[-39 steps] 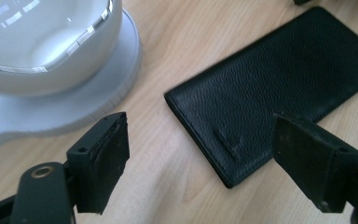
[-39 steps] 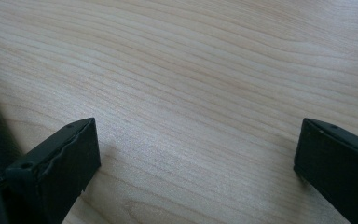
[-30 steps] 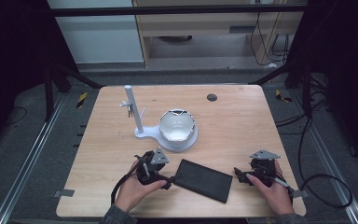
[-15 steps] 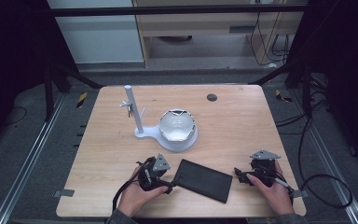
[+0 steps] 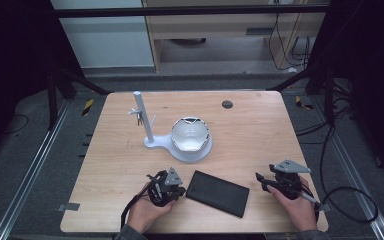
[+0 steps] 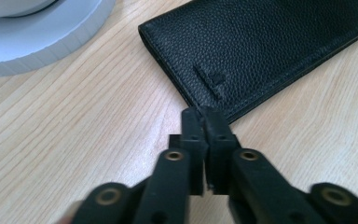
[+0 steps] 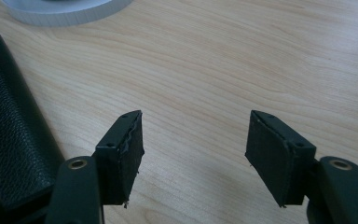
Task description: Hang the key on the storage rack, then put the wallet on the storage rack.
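Item: black wallet (image 5: 218,193), flat on the tabletop (image 5: 260,130), at 6 o'clock from the white bowl (image 5: 190,134). My left gripper (image 5: 181,190): jaws just pressed together, empty, tips at the wallet's edge. My right gripper (image 5: 260,181): jaws closing, spread over bare wood.

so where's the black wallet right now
In the high view the black wallet lies flat near the table's front edge, between the left hand-held gripper and right hand-held gripper.

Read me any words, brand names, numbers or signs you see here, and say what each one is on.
No text can be read.
The black wallet bears a small embossed mark near its corner, too faint to make out.
The white stand and table carry no lettering.
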`<state>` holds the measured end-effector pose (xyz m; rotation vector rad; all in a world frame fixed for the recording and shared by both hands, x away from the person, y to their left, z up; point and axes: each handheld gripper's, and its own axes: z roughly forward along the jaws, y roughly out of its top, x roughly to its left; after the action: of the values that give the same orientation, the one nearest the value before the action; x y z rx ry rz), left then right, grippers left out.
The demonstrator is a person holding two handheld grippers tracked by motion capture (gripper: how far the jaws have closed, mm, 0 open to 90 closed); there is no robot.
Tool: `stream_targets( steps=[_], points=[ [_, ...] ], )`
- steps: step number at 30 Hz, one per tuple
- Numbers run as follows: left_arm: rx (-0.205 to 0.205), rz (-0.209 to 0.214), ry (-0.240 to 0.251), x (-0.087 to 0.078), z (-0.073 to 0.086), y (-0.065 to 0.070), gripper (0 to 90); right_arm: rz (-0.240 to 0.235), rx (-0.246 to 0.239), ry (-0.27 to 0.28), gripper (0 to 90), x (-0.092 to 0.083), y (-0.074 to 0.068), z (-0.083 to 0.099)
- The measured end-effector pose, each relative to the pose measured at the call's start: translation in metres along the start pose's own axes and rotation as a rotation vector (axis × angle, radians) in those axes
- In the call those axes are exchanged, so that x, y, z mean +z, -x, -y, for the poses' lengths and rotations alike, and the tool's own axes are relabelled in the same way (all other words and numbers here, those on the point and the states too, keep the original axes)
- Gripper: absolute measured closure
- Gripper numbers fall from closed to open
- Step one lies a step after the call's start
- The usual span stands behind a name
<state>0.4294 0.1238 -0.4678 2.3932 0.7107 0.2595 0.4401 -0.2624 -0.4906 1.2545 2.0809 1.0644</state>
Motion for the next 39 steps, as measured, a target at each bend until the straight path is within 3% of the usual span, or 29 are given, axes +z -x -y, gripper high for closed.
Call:
stream_targets(
  steps=[5, 13, 26, 28, 33, 34, 35, 36, 39],
  points=[
    [0.002, -0.011, -0.032, 0.002, 0.002, -0.001, 90.0, -0.003, 0.004, -0.006, 36.0, 0.001, 0.000, 0.001],
    [0.038, -0.007, -0.082, 0.012, 0.002, 0.004, 90.0, -0.017, -0.010, -0.014, 32.9, 0.002, -0.003, 0.000],
    [0.047, 0.001, -0.089, 0.014, 0.002, 0.005, 90.0, -0.045, -0.024, -0.007, 32.5, 0.002, -0.011, -0.004],
    [0.043, 0.004, -0.050, 0.010, 0.001, 0.006, 90.0, -0.056, -0.037, -0.004, 32.4, 0.001, -0.014, -0.005],
    [0.027, 0.005, -0.005, 0.006, -0.001, 0.006, 90.0, -0.119, -0.067, 0.004, 29.3, -0.001, -0.028, -0.011],
    [0.012, 0.009, 0.014, 0.005, -0.001, 0.006, 90.0, -0.172, -0.103, 0.004, 24.0, -0.003, -0.044, -0.017],
    [0.012, 0.009, 0.014, 0.005, -0.001, 0.006, 89.8, -0.172, -0.103, 0.004, 24.0, -0.003, -0.044, -0.017],
    [-0.007, 0.014, 0.039, 0.003, -0.002, 0.005, 89.7, -0.220, -0.149, -0.009, 17.9, -0.005, -0.060, -0.022],
    [-0.023, 0.027, 0.063, 0.002, -0.003, 0.004, 89.2, -0.259, -0.216, -0.033, 12.3, -0.004, -0.085, -0.030]
  ],
)
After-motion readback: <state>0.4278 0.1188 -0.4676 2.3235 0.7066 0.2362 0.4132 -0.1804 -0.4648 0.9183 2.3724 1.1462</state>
